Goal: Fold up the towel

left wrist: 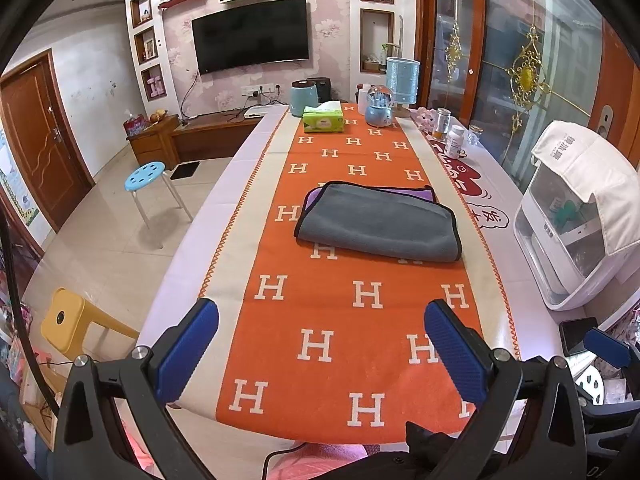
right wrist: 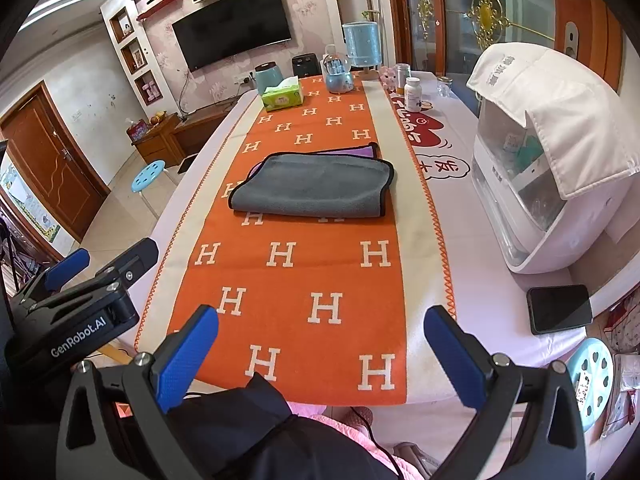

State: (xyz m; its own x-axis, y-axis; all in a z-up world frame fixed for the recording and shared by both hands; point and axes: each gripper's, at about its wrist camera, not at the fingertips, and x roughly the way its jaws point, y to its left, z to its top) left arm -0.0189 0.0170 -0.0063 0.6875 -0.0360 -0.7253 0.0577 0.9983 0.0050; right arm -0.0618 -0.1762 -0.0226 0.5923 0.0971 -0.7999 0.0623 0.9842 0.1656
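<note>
Long worktop (left wrist: 248,148) under orange H-print runner cloth (left wrist: 320,312). Grey microfibre towel with black edging (left wrist: 380,224) lies mid-runner, already doubled over, purple underside peeking at far edge; looks like one more fold left. My left tool (left wrist: 320,344) and right tool (right wrist: 320,344) both hang at near edge, fingers apart, empty, well short of towel. Layer count under the fold hidden.

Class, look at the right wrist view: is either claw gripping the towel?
No: the grey towel lies alone on the orange runner, far beyond both open claws.
</note>
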